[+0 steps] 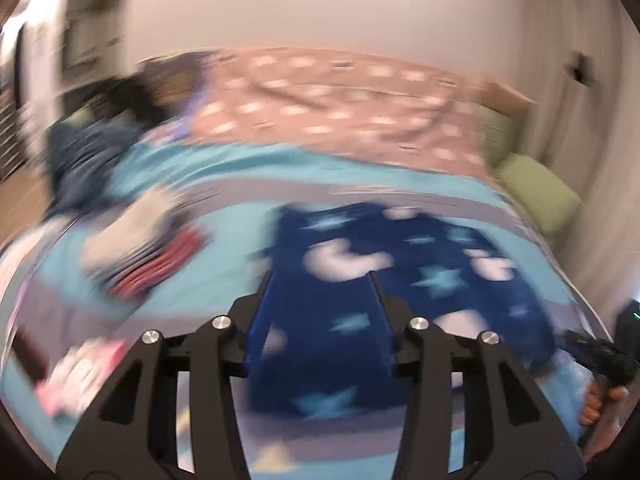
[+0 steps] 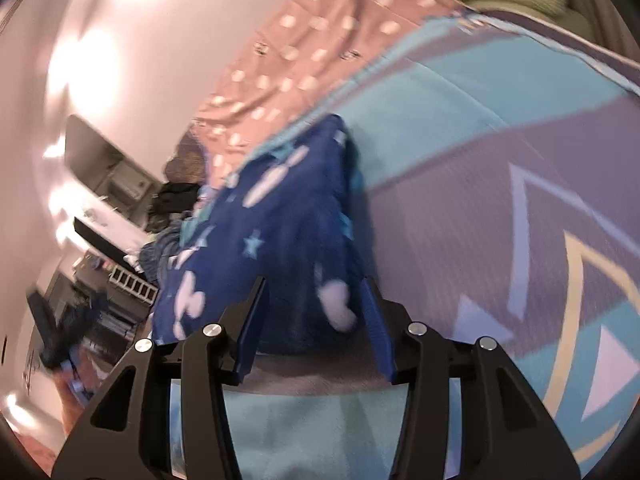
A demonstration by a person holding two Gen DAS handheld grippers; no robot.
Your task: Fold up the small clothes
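The navy star-print garment [image 1: 400,264] lies on the bed's blue and grey patterned cover [image 1: 240,168], in front of both grippers. The left gripper [image 1: 320,280] and the right gripper [image 2: 316,288] both stand with jaws parted; the cloth shows in the gap, the pads not pressing on it. To the left lie a striped folded piece [image 1: 152,252] and a pink-white item [image 1: 80,372]. Farther off, a pink dotted blanket [image 1: 340,96], a green pillow [image 1: 536,196] at right, a plain pale wall [image 1: 320,0] behind
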